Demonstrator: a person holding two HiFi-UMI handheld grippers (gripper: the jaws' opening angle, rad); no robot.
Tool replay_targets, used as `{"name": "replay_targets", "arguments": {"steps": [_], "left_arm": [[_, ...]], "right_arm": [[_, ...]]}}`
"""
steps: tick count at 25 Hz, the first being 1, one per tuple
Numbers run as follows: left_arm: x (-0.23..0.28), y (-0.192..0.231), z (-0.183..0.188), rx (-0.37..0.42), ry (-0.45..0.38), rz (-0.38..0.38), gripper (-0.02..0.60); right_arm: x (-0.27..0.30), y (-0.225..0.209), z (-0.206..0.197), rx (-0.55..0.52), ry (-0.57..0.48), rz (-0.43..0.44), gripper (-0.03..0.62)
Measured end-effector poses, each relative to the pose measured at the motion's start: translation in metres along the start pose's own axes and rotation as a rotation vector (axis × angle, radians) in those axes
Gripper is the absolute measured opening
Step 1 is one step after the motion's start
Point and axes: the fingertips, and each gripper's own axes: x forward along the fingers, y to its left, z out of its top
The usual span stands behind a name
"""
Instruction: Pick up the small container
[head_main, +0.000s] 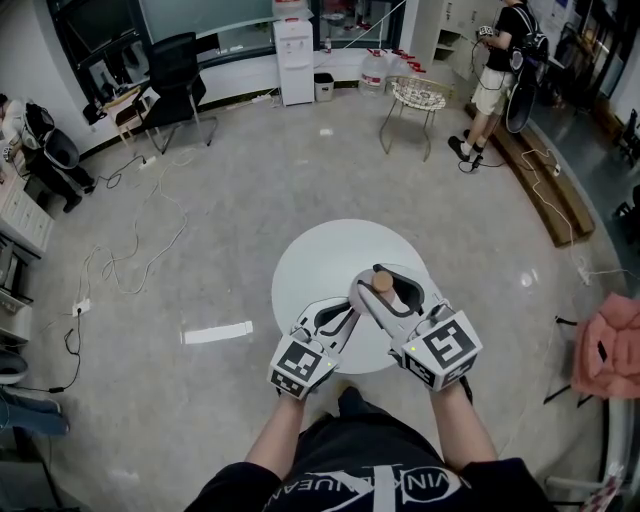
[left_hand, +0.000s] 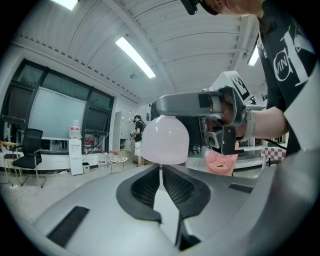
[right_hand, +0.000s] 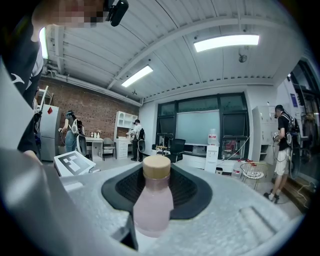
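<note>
The small container (head_main: 382, 283) is a pale pink bottle with a tan cap, held above the round white table (head_main: 310, 262). My right gripper (head_main: 388, 290) is shut on it. In the right gripper view the bottle (right_hand: 152, 202) stands upright between the dark pads (right_hand: 190, 192). My left gripper (head_main: 348, 312) is just left of it, jaws together and empty. In the left gripper view its fingertips (left_hand: 161, 172) point at the bottle's rounded pink base (left_hand: 164, 140), which hangs from the right gripper (left_hand: 200, 107).
A black office chair (head_main: 175, 75) and a water dispenser (head_main: 293, 60) stand at the back. A wire side table (head_main: 415, 100) and a standing person (head_main: 495, 70) are at the back right. Cables (head_main: 140, 230) run over the floor at left. Pink cloth (head_main: 610, 340) hangs at the right.
</note>
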Motion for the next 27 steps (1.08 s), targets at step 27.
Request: {"name": "replay_targets", "arguments": {"steps": [27], "left_arm": [[0.005, 0.006, 0.005, -0.001, -0.001, 0.01, 0.023]], "right_arm": [[0.005, -0.004, 0.006, -0.016, 0.014, 0.017, 0.135]]}}
